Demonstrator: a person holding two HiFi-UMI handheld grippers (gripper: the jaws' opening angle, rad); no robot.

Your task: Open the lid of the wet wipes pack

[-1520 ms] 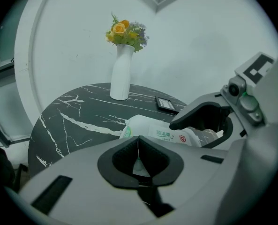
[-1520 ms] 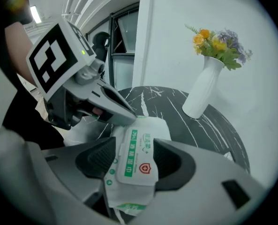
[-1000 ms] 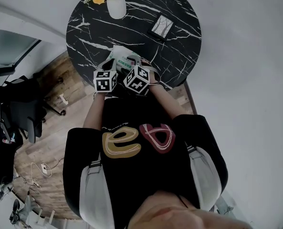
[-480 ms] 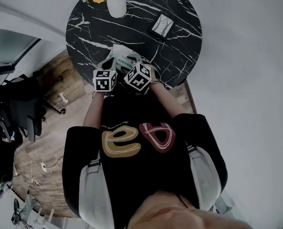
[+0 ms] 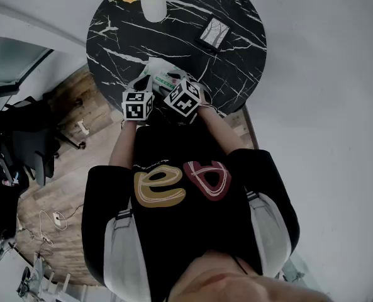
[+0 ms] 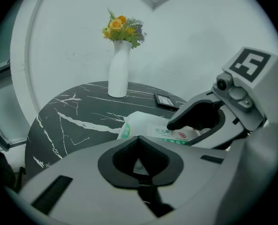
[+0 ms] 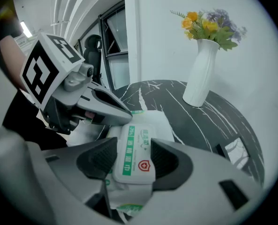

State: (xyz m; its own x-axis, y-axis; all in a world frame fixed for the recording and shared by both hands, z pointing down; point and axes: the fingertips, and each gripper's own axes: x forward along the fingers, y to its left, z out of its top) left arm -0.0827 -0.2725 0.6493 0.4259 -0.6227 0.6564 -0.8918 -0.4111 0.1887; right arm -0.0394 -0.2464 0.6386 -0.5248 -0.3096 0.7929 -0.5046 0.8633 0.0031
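The wet wipes pack (image 7: 158, 123) lies on the black marble desk (image 5: 173, 39), at the rim across from the white vase (image 5: 153, 6) and well apart from it. The left gripper (image 6: 139, 162) has its fingers pinched shut on the pack's wrapper. The right gripper (image 7: 134, 159) has just been closing, and its wide-set fingers now press the lid (image 7: 136, 146) between them.

Black white-veined marble table (image 5: 236, 55), white vase (image 5: 153, 6), white-and-green wipes pack (image 7: 136, 149)
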